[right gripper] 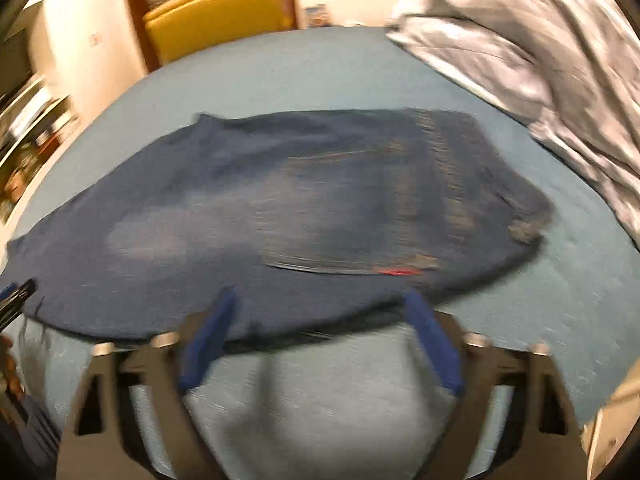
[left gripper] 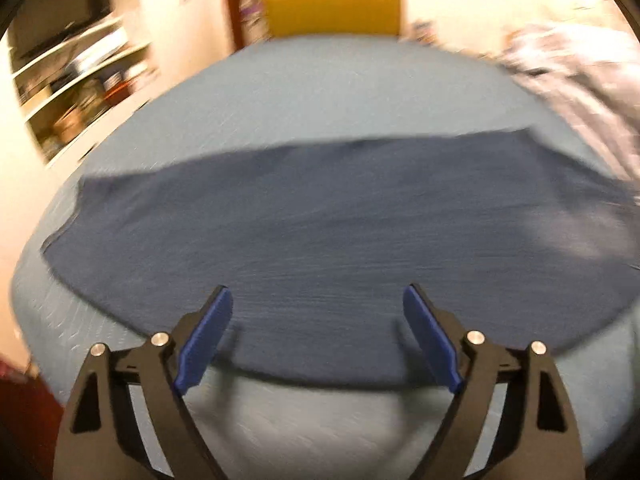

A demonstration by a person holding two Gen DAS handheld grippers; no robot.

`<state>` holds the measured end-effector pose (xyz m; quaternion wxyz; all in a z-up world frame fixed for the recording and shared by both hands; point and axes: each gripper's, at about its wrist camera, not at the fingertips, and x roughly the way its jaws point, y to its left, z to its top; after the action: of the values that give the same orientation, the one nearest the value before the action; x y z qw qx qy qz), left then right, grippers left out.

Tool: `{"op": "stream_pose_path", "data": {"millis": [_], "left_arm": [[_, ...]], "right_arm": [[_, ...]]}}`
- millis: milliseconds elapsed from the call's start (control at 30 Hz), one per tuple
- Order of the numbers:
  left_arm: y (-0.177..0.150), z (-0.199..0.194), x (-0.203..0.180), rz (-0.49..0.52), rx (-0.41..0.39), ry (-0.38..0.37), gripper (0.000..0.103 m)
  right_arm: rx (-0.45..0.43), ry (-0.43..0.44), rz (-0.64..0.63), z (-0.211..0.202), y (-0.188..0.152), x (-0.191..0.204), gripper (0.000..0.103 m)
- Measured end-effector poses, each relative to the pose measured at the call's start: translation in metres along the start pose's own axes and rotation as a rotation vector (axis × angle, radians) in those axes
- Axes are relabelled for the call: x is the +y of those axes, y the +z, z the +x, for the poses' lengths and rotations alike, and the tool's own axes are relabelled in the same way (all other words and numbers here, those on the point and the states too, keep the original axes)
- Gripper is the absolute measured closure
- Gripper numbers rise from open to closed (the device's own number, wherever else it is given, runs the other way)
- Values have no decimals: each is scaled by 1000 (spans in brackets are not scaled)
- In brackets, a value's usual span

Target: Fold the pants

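Note:
Dark blue denim pants (left gripper: 320, 220) lie flat and lengthwise across a light blue bed sheet (left gripper: 320, 92). In the right wrist view the pants (right gripper: 280, 208) show faded patches, a small red tag and the waistband end at the right. My left gripper (left gripper: 318, 292) hovers open over the near edge of the leg part, its blue pads (left gripper: 206, 336) wide apart and holding nothing. My right gripper (right gripper: 320, 300) is open too, above the near hem close to the seat of the pants. Both views are blurred by motion.
A grey rumpled blanket (right gripper: 540, 60) lies on the bed's far right. A yellow chair back (left gripper: 332, 4) stands behind the bed. Shelves (left gripper: 72, 80) with small items are at the left. The other gripper's tip (right gripper: 16, 296) shows at the left edge of the right wrist view.

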<state>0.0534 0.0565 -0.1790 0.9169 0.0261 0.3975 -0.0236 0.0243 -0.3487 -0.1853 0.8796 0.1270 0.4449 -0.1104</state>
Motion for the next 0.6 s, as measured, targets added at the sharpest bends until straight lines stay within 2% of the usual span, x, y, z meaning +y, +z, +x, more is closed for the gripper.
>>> {"op": "stream_pose_path", "data": {"millis": [100, 133, 167, 200, 233, 367, 400, 467, 533, 600], "left_arm": [[-18, -34, -40, 113, -82, -146, 38], [-25, -39, -51, 138, -88, -173, 42], [-32, -42, -61, 161, -91, -196, 51], [-39, -43, -72, 178, -90, -211, 58], [-45, -41, -81, 200, -82, -213, 60], [-60, -42, -116, 364, -113, -175, 62], [-61, -43, -128, 407, -130, -174, 62], [-64, -45, -149, 463, -140, -202, 62], [-64, -42, -168, 529, -155, -217, 62], [-63, -39, -190, 579, -164, -255, 62]], "right_arm": [[42, 96, 123, 3, -5, -25, 39], [53, 131, 167, 6, -7, -30, 40], [57, 142, 180, 7, -7, -31, 44], [59, 142, 175, 8, -8, -29, 48], [61, 132, 150, 9, -8, -24, 50], [53, 108, 55, 11, -7, -7, 60], [52, 100, 16, 13, -6, -1, 68], [71, 54, -78, 21, -7, 9, 82], [63, 29, -131, 20, -8, 14, 86], [66, 30, -151, 18, -9, 11, 94]]}}
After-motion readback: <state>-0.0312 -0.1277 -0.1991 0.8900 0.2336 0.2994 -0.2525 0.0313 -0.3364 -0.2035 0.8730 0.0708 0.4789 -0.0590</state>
